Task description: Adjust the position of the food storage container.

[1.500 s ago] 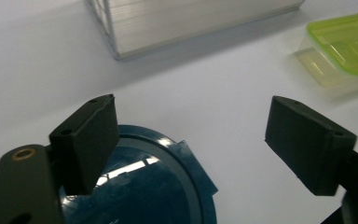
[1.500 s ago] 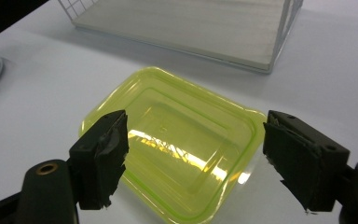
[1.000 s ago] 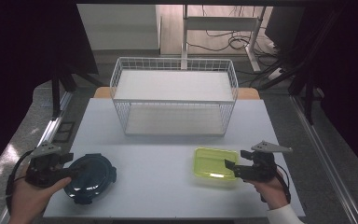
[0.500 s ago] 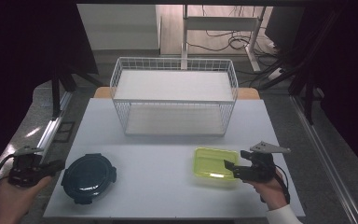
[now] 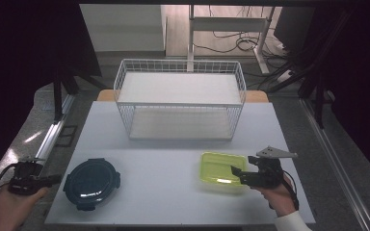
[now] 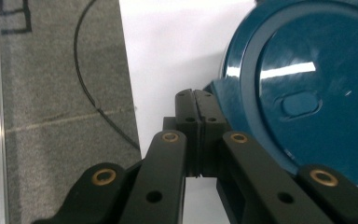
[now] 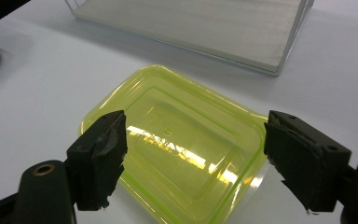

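Hovering off the bench's [image 5: 173, 144] left edge, the left hand-held gripper [image 5: 53, 180] is closed, empty; the right hand-held gripper [image 7: 193, 161] gapes wide beside the green lid [image 7: 177, 144].

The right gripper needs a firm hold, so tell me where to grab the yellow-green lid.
Take the lid by its near short edge, coming in low from the person's side. It lies flat, so only the thin raised rim fits between the open right gripper.

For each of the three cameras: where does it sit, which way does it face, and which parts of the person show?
High view: above the person's side, facing forward and down on the table; both hands and grippers show.
Left gripper view: on the left gripper, jaws shut, facing the blue lid.
Right gripper view: on the right gripper, jaws open, facing the yellow-green container.
Shared: lid, container and wire basket also appear in the high view.
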`<state>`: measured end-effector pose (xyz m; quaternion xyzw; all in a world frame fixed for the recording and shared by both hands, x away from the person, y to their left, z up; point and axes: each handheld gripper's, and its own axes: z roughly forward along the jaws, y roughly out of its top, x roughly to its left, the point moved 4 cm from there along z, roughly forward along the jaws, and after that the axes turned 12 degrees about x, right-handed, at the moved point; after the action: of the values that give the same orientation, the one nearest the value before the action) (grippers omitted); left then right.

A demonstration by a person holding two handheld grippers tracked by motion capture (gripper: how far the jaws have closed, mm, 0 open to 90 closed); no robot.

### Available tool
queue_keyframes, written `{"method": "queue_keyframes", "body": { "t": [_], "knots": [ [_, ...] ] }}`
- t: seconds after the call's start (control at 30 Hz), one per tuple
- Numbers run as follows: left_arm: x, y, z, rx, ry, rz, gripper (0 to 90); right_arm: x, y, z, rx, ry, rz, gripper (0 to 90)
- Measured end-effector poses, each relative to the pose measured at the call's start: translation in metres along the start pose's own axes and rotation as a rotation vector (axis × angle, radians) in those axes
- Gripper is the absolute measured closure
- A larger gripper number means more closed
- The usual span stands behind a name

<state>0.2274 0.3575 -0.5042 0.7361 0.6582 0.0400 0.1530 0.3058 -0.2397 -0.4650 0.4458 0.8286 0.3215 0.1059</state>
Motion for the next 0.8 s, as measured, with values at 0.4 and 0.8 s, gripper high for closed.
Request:
{"method": "queue_keyframes", "body": {
  "t": [0.4,0.8],
  "knots": [
    [-0.005,-0.003,0.012,0.030,0.000,0.019,90.0,0.002,0.000,0.002,0.012,-0.006,-0.010,21.1],
    [-0.006,-0.002,0.014,0.018,0.004,0.026,90.0,0.002,0.001,0.003,0.008,-0.005,-0.006,21.3]
  ]
}}
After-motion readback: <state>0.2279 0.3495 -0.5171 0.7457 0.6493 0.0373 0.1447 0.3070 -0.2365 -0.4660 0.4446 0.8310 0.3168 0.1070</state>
